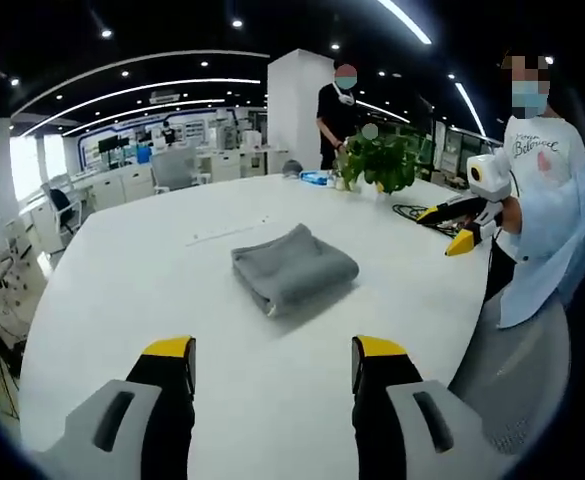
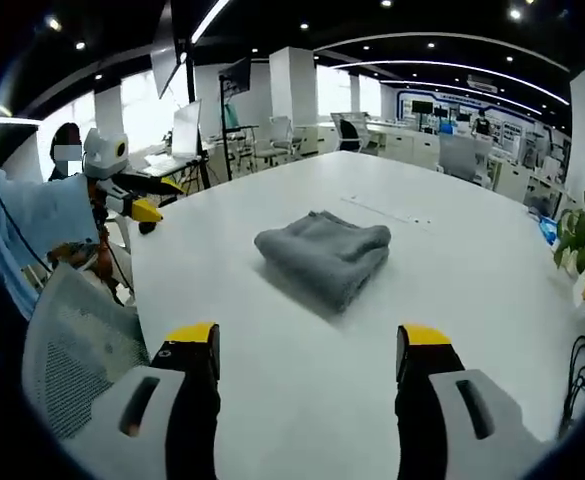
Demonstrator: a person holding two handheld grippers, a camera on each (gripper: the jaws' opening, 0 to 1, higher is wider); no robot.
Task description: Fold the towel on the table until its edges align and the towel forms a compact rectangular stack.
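Grey towel (image 1: 294, 268) lies folded, compact, on the counter (image 1: 152, 290). Both tongs (image 1: 272, 362) (image 2: 310, 350) gape empty; folding looks finished.

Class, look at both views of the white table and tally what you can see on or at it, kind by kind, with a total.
Grey folded towel: 1
Green potted plant: 1
Black cable: 1
Yellow-tipped grippers, left gripper and right gripper, both open: 2
Total: 5
A small blue item sits near the plant; too small to identify.
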